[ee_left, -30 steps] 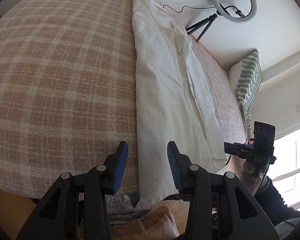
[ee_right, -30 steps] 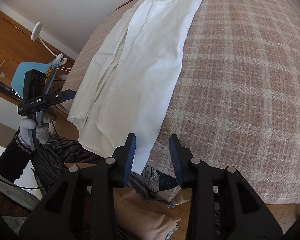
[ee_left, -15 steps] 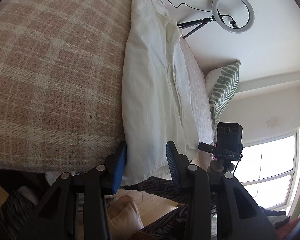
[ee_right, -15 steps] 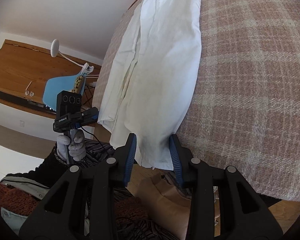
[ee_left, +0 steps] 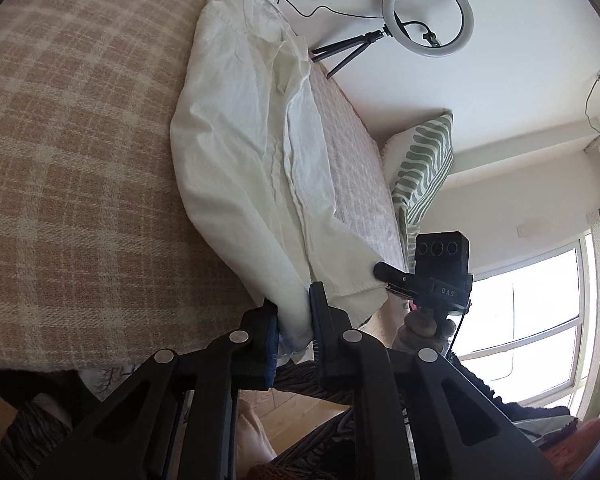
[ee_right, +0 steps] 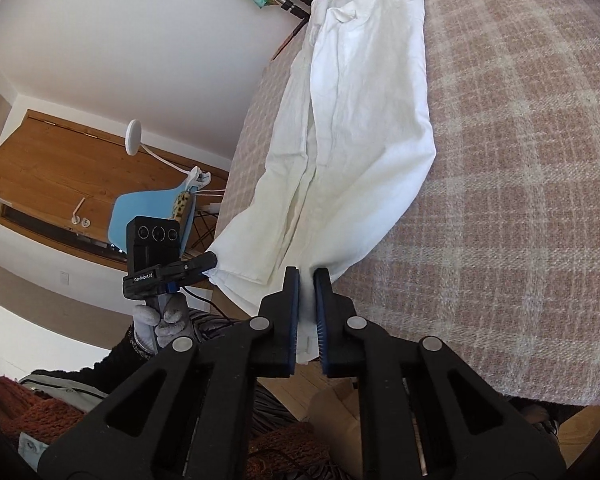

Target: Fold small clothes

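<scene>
A white shirt [ee_left: 252,152] lies folded lengthwise on a plaid bed cover [ee_left: 68,168]; it also shows in the right wrist view [ee_right: 352,148]. My left gripper [ee_left: 294,320] is shut on one near corner of the shirt's hem, lifted off the bed's edge. My right gripper [ee_right: 307,308] is shut on the other near corner of the hem. Each gripper shows in the other's view, the right one [ee_left: 384,270] and the left one [ee_right: 208,260], both pinching the cloth.
The plaid cover [ee_right: 520,160] spreads wide beside the shirt. A ring light on a tripod [ee_left: 426,14] stands at the wall, a green striped pillow [ee_left: 424,164] beside the bed. A blue chair [ee_right: 152,216] and wooden desk are on the other side. Clothes lie on the floor below.
Both grippers moved in to the shirt's near hem and shut on its corners. The hem is now raised off the bed's edge.
</scene>
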Motion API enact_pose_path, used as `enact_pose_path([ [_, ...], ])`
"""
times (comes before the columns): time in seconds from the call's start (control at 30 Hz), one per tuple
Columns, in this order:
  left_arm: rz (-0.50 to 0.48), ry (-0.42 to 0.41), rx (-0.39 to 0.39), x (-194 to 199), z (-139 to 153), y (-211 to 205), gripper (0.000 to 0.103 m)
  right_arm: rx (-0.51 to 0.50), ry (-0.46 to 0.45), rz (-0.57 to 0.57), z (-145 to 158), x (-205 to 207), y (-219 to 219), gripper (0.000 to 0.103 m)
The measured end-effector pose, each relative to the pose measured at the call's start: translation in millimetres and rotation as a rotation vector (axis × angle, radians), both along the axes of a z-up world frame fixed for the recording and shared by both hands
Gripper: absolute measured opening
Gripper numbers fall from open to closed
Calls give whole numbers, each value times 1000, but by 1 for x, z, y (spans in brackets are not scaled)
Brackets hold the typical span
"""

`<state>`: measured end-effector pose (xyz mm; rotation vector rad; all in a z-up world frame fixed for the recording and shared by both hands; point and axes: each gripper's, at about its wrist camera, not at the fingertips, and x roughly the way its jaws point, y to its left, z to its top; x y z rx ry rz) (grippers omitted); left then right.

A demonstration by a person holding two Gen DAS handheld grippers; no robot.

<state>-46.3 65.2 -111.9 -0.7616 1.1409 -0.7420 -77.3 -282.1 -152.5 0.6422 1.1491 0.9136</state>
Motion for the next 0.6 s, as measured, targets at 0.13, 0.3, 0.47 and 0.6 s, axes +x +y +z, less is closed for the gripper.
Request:
enact_pose_path([
  [0.13, 21, -40, 0, 20, 14, 2, 12, 21, -26, -59, 16, 15, -3, 9],
  [0.3, 36, -74, 51, 53, 26, 2, 12, -26, -72, -105, 36, 41, -1, 9],
  [0.47, 65, -77, 87, 96, 28, 2, 12, -112, -91, -155, 45, 82, 9, 9],
  [0.6, 82, -63, 128, 133, 19, -3, 12, -184, -74, -192, 41, 121, 14, 7],
])
